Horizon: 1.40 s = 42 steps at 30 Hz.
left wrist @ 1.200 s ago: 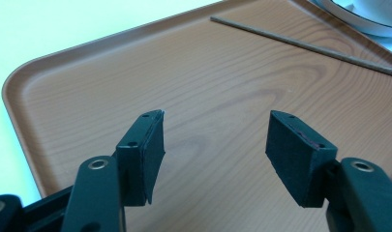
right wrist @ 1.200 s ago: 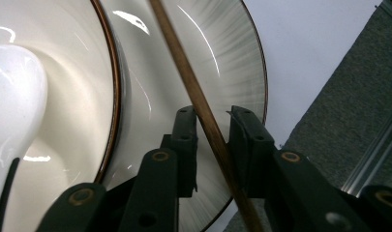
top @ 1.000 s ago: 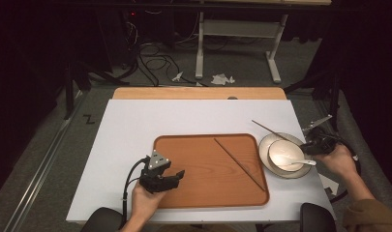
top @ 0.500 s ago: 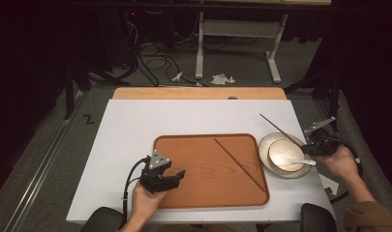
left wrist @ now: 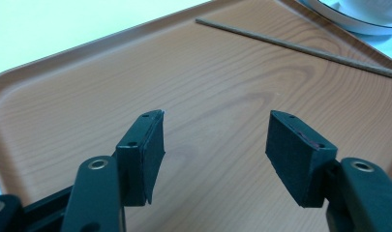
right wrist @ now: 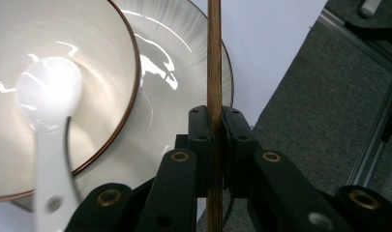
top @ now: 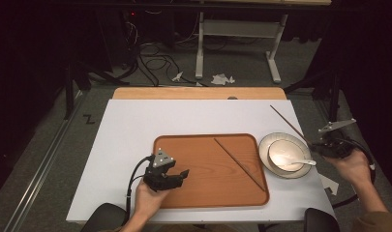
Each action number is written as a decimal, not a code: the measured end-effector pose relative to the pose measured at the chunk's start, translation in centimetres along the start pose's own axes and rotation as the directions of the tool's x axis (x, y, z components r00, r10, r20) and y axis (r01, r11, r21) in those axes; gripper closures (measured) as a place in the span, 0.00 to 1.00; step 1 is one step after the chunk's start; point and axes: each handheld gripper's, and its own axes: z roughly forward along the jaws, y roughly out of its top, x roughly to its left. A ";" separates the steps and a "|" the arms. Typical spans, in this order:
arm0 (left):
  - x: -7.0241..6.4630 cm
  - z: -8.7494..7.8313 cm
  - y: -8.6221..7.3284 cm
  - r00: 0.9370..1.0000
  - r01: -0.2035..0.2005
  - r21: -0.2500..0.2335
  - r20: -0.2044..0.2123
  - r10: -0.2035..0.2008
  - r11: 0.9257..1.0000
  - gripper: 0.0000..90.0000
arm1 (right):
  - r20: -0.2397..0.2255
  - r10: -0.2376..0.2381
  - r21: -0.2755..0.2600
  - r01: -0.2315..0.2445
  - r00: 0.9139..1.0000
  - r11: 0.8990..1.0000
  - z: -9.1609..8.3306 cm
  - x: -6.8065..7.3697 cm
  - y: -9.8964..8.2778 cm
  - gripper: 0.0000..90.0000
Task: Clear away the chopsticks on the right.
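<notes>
A brown wooden tray lies on the white table. One chopstick rests diagonally across its right part. My left gripper hovers open over the tray's near left part, nothing between its jaws. My right gripper is shut on a second chopstick, held at the table's right edge, its free end pointing up and away to the left. A white bowl with a white spoon sits on a plate right of the tray.
A wooden board runs along the table's far edge. Beyond it stand a desk frame with cables and paper scraps on the floor. The table's right edge is close under my right gripper.
My right gripper has lifted the held chopstick slightly and swung it to the right, toward the table edge. The left gripper and the tray stay put.
</notes>
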 end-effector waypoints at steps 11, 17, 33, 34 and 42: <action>-0.5 1.0 0.7 0.999 -0.038 0.005 0.029 0.038 0.999 0.43 | 0.004 -0.062 -0.088 0.062 0.998 0.994 -5.8 6.4 -0.5 0.94; -0.9 1.5 1.2 0.997 -0.052 0.000 0.061 0.052 0.999 0.43 | -0.045 -0.167 -0.077 0.163 0.985 0.984 -6.9 11.9 -0.3 0.94; -1.4 2.1 1.7 0.993 -0.076 -0.005 0.094 0.076 0.997 0.43 | -0.178 -0.165 0.078 0.181 0.970 0.980 0.9 20.1 2.2 0.94; -1.4 2.0 1.7 0.992 -0.079 -0.004 0.094 0.079 0.997 0.43 | -0.181 -0.158 0.090 0.176 0.971 0.980 1.5 20.3 2.3 0.94; -1.5 2.0 1.6 0.993 -0.085 0.002 0.087 0.085 0.996 0.43 | -0.182 -0.105 0.118 0.128 0.978 0.985 4.2 21.1 2.8 0.93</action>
